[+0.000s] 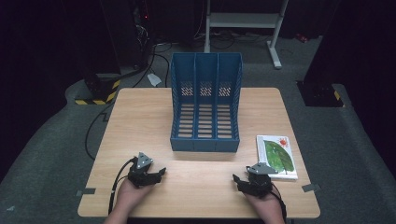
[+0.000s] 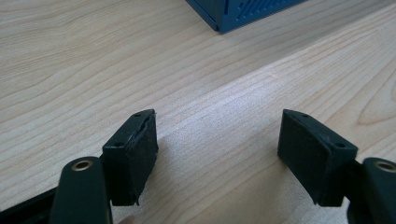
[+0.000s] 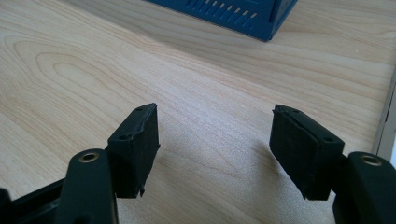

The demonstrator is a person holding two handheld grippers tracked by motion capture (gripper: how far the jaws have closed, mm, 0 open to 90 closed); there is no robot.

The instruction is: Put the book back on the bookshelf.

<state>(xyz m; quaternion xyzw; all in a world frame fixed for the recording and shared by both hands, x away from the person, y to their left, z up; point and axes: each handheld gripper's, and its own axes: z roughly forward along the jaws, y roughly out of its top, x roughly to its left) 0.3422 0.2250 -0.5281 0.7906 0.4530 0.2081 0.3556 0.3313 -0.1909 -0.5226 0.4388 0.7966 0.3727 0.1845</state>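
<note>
A blue three-slot file rack point(image 1: 205, 109) stands at the middle of the wooden table point(image 1: 140, 121), its open side facing me. A white book with a green leaf on its cover point(image 1: 276, 157) lies flat to the right of the rack. My left gripper point(image 1: 159, 173) rests low over the table's near left, jaws open and empty, pointing right. My right gripper point(image 1: 238, 182) is at the near right, just left of the book, also open and empty. The left gripper point(image 2: 218, 115) has bare wood between its jaws, and so does the right gripper point(image 3: 215, 109).
The rack's corner point(image 2: 243, 11) lies ahead in the left gripper view, and its front edge point(image 3: 233, 11) in the right gripper view. The book's edge point(image 3: 387, 121) shows at the right. Cables and a white metal stand point(image 1: 243, 21) are on the floor beyond the table.
</note>
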